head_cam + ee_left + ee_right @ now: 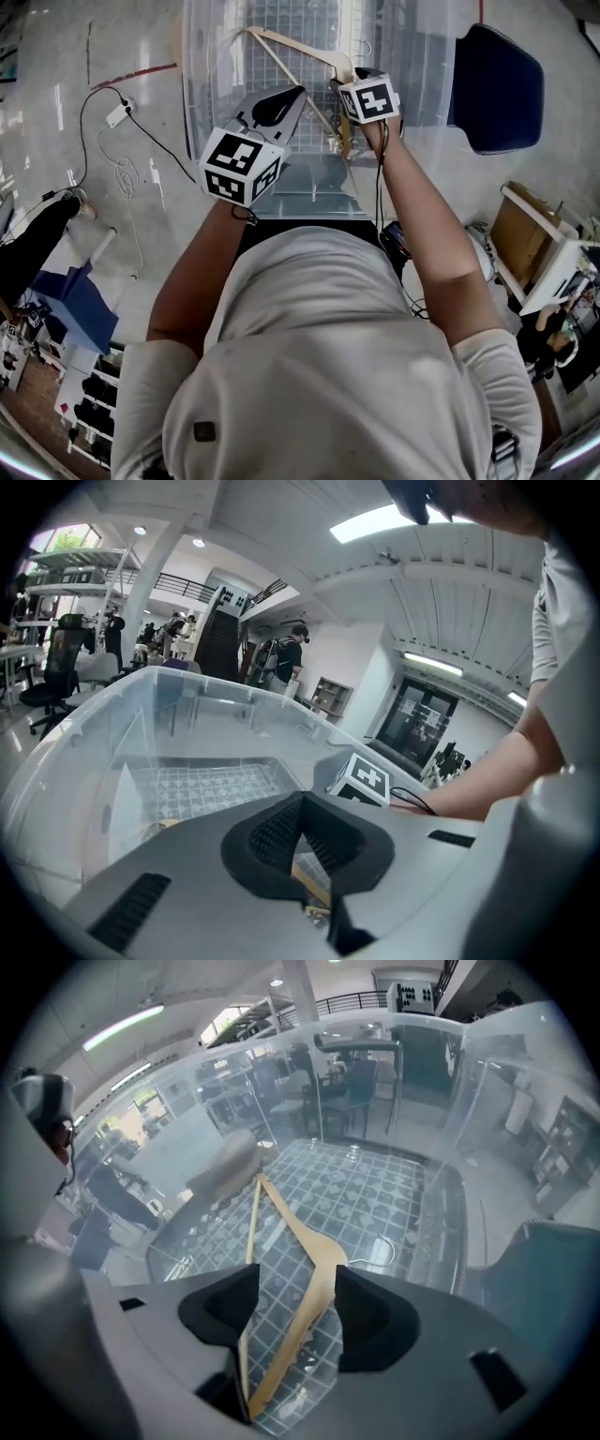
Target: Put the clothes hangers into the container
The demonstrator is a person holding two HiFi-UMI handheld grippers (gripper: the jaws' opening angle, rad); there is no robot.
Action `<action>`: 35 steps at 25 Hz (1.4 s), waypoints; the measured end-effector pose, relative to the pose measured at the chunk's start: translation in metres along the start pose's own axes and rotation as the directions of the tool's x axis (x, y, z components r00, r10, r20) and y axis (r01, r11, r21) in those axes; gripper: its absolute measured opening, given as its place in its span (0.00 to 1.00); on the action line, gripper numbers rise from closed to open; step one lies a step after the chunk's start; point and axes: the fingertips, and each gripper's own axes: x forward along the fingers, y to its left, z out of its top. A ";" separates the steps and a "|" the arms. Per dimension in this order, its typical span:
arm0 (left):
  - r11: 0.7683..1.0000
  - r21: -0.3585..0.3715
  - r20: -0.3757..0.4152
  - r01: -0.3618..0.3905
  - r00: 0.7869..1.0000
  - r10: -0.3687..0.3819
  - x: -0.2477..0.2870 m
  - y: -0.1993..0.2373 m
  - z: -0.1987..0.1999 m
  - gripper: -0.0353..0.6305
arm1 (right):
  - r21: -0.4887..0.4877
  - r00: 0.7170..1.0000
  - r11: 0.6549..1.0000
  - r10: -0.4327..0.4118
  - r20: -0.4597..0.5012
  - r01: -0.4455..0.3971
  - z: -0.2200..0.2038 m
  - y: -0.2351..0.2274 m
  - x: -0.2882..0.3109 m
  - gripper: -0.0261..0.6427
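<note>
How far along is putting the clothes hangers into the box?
Done: one pale wooden clothes hanger lies on the floor of the clear plastic container. In hand: nothing; the right gripper is open above it, the left gripper shut and empty. To do: no other hanger shows.

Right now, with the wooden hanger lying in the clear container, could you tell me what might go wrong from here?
1. The tongs of the right gripper stand open above the hanger, which lines up between them; a careless dip could catch it and lift it out.
2. The hanger lies slantwise across the floor of the container with its hook to one side, so the next hanger may tangle on it.
</note>
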 end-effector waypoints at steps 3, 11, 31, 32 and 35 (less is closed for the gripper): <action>1.000 -0.014 0.028 -0.013 1.000 0.013 -0.012 -0.015 0.006 0.08 | -0.026 0.999 0.999 0.022 0.047 -0.020 0.006 0.013 -0.028 0.39; 0.998 0.023 0.112 -0.062 0.992 0.059 -0.053 -0.058 0.025 0.08 | -0.123 0.969 0.991 0.084 0.234 -0.056 0.021 0.051 -0.122 0.29; 0.984 0.124 0.290 -0.124 0.953 0.084 -0.144 -0.192 0.046 0.08 | -0.320 0.738 0.947 0.208 0.642 0.011 -0.008 0.128 -0.384 0.08; 0.983 0.130 0.296 -0.126 0.951 0.083 -0.148 -0.197 0.047 0.08 | -0.323 0.726 0.946 0.211 0.655 0.016 -0.010 0.130 -0.394 0.08; 0.981 0.145 0.307 -0.128 0.948 0.079 -0.155 -0.213 0.048 0.08 | -0.339 0.690 0.940 0.224 0.688 0.032 -0.018 0.134 -0.422 0.07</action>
